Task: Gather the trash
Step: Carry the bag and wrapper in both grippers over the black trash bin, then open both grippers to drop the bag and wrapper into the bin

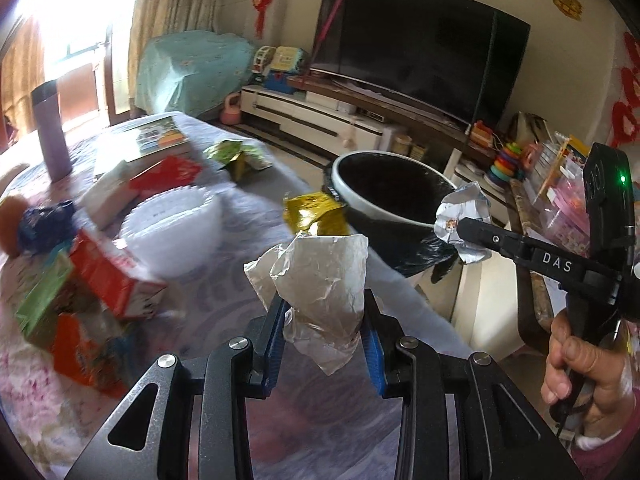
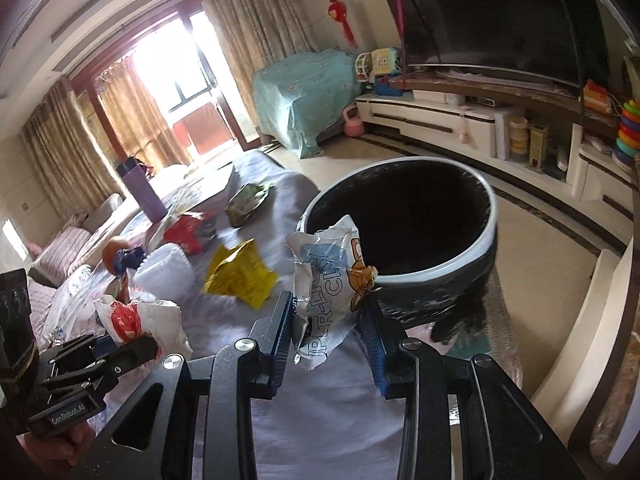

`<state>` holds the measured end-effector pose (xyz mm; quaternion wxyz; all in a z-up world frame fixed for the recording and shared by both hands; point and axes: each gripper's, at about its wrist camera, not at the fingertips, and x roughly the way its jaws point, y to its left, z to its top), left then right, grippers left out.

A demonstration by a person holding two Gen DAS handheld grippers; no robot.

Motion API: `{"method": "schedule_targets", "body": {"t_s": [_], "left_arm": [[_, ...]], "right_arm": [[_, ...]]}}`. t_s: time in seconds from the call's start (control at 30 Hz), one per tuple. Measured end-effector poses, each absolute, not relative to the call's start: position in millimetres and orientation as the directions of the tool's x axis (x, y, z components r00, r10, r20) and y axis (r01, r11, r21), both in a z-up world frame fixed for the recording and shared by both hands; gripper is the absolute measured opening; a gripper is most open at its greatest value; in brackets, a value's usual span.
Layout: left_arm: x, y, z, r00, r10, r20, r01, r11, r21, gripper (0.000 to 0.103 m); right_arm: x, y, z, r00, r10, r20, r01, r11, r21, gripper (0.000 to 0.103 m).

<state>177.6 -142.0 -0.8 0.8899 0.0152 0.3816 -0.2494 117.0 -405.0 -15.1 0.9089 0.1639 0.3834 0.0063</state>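
left gripper [image 1: 324, 316] clamped on crumpled white paper wrapper [image 1: 320, 280], right gripper [image 2: 330, 324] clamped on white-blue cartoon snack packet [image 2: 324, 280], round white-rimmed black-lined bin [image 2: 460, 264] just ahead

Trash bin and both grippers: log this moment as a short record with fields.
left gripper: shut on crumpled white wrapper
right gripper: shut on cartoon-print wrapper
trash bin: open, black liner, beside the table edge, ahead of both grippers
table: pale floral cloth
still on table: yellow wrapper, green packet, red carton, purple tumbler
progress: both pieces held, neither in the bin yet
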Motion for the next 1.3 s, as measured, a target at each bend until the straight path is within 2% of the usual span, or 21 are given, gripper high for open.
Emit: {"method": "schedule_targets", "body": {"t_s": [0.57,1.3], "left_arm": [[208.9,-201.2,6.4,0.557,-0.477,-0.680,0.533,0.833,-0.148,0.034],[287.5,-264.1,3.2,0.524,-0.480,-0.703,0.565,0.814,-0.135,0.035]], "right_arm": [[130.2,-455.3,-12.6,0.720,0.091,-0.688,0.180,0.933,0.311,0.035],[184.3,-492.0,-19.8,0.662,0.094,-0.744,0.174,0.946,0.274,0.038]]}}
